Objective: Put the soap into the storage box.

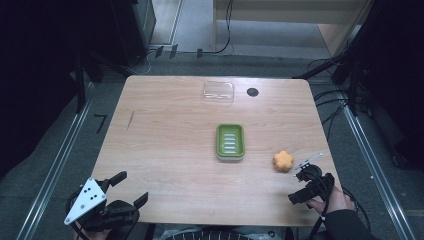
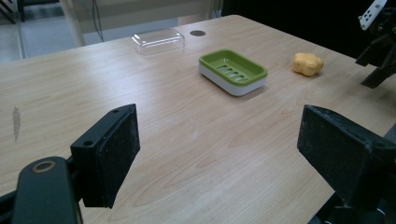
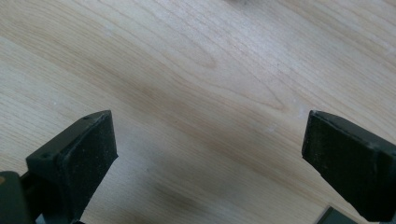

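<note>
risks around the orange soap before my right claw closes

pale wood desk (image 1: 165, 150) under dim light, dark floor and cables all around it. my right claw (image 1: 306, 186) hangs near the front right corner, jaws spread wide and holding nothing; its own view looks down on bare wood grain between the two pads. my left claw (image 1: 122, 192) waits at the front left edge, also released and empty.

the thing nearest my right claw is the small orange flower-shaped soap (image 1: 283, 160), lying flat on the desk just ahead of it, apart from it. the green soap dish (image 1: 230, 142) sits at mid desk, to the left of the soap, and a clear lid (image 1: 218, 91) rests well beyond, near the far edge beside a dark round hole (image 1: 252, 92).

what could go wrong, as i judge it: my right claw is not lined up on the soap, so a blind descent may clip its rim and skid it toward the near right edge of the desk. the lumpy outline may slip between flat pads if i clamp off centre. carrying it left, i could knock the light dish askew.
</note>
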